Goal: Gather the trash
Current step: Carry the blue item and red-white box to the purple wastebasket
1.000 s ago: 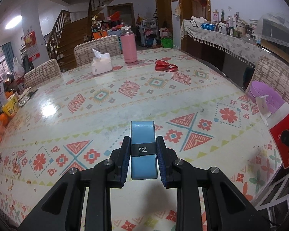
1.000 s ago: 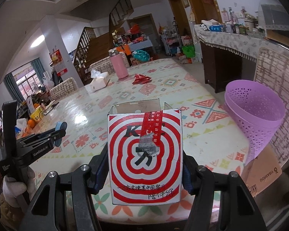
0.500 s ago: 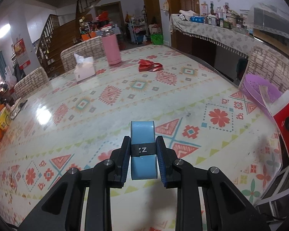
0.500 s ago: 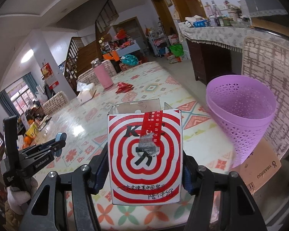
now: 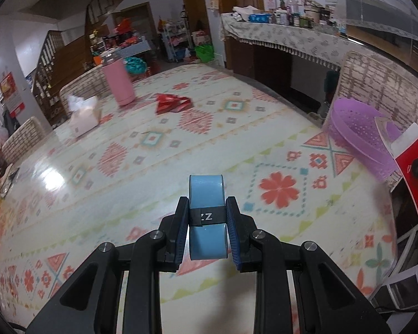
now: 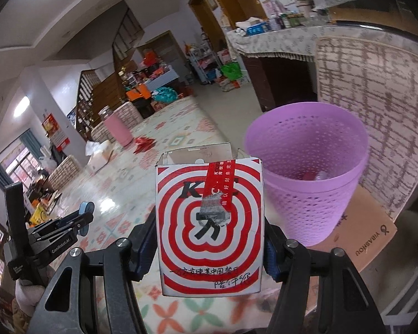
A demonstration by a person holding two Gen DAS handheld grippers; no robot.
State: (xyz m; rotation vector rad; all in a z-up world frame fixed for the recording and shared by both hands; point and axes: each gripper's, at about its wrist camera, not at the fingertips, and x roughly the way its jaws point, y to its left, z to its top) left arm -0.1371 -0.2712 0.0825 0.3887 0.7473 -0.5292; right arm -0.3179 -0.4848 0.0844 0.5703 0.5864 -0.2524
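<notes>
Over the near edge of the patterned table (image 5: 153, 183), the left gripper (image 5: 207, 220) clenches a blue roll (image 5: 206, 194). The right gripper (image 6: 209, 239) grasps a red-and-white carton (image 6: 209, 222) upright, just left of the purple bin (image 6: 306, 172). Far off lies a red wrapper (image 5: 171, 103) beside a pink flask (image 5: 118, 83).

Two wrist views, angled down, sharing table (image 5: 153, 167) and bin (image 6: 306, 167)
</notes>
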